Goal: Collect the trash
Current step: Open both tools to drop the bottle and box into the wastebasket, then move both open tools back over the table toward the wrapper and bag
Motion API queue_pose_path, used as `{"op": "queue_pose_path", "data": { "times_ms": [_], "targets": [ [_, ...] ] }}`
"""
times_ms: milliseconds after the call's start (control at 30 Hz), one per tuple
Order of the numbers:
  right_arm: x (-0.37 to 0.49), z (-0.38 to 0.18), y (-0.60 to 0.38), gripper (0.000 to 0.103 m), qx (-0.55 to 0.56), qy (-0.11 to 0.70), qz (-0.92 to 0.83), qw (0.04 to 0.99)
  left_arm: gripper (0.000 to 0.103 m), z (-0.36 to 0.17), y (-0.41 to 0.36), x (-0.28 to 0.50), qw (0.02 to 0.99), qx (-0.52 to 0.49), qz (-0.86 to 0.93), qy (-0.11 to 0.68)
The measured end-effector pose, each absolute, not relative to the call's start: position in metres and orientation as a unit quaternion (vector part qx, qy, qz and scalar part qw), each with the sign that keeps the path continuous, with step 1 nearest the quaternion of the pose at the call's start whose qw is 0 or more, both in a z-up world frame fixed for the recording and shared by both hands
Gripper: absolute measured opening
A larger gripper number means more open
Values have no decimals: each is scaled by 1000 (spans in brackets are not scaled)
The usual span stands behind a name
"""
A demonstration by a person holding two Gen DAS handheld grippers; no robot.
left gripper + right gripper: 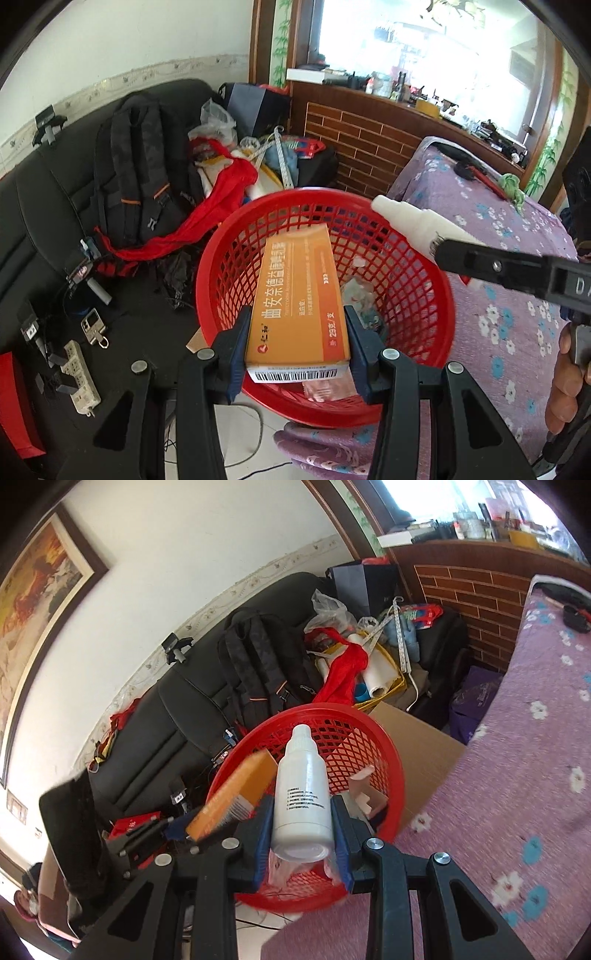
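While both grippers hang over the red basket, each carries one piece of trash above its mouth. Left gripper: jaws clamped on the sides of an orange box, which points forward and down into the basket, its barcoded end nearest the camera. Right gripper: jaws set against the lower body of a white bottle, cap pointing away over the far rim; the pads look to be in contact, though the grip appears light. In the left view the bottle's capped end reaches in from the right, above the basket's right rim and beside the purple floral cover. The basket already holds paper scraps and stands between that cover and a cluttered black sofa. Likely faults: the smooth round bottle may slide from a loose hold and, being near the rim, could strike it and roll onto the cover or floor; the long box, if let go at this slant, may lodge across the rim or tip out; and the two tools, working close together over one opening, could knock each other or tilt the light basket.
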State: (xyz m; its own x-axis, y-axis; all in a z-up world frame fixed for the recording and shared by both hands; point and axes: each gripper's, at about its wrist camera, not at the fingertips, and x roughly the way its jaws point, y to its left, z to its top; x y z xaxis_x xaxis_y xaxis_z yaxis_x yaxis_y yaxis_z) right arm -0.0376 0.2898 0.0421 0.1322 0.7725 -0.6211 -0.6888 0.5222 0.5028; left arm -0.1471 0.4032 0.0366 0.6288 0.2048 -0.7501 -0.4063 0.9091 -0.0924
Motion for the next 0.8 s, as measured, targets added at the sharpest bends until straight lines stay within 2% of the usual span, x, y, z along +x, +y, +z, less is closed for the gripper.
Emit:
{"op": "queue_pose_path", "data": {
  "times_ms": [67, 100, 133, 167, 200, 367, 567, 633, 667, 800],
  "targets": [
    [-32, 38, 294, 37, 55, 452, 483, 748, 49, 35, 404, -147, 891, -128, 175, 399],
    [-31, 37, 295, 40, 55, 454, 480, 749, 53, 35, 403, -148, 891, -126, 178, 399],
    [-31, 36, 294, 45, 56, 453, 477, 751, 59, 35, 401, -150, 892, -123, 179, 397],
    [-30, 36, 291, 59, 59, 452, 474, 753, 61, 36, 400, -152, 893, -122, 180, 395],
    [-29, 37, 288, 61, 64, 450, 472, 755, 61, 36, 399, -154, 893, -122, 183, 391],
    [-30, 46, 265, 61, 73, 438, 466, 765, 63, 42, 390, -166, 898, -136, 181, 377],
    [-40, 62, 232, 61, 81, 419, 465, 776, 73, 55, 367, -185, 906, -150, 179, 352],
    [-44, 67, 220, 64, 82, 412, 465, 780, 74, 59, 357, -188, 909, -152, 173, 347],
    [-47, 69, 211, 69, 84, 408, 464, 782, 75, 60, 352, -189, 910, -151, 171, 347],
    [-54, 74, 183, 74, 91, 401, 454, 790, 75, 63, 330, -188, 913, -143, 155, 350]
  ]
}}
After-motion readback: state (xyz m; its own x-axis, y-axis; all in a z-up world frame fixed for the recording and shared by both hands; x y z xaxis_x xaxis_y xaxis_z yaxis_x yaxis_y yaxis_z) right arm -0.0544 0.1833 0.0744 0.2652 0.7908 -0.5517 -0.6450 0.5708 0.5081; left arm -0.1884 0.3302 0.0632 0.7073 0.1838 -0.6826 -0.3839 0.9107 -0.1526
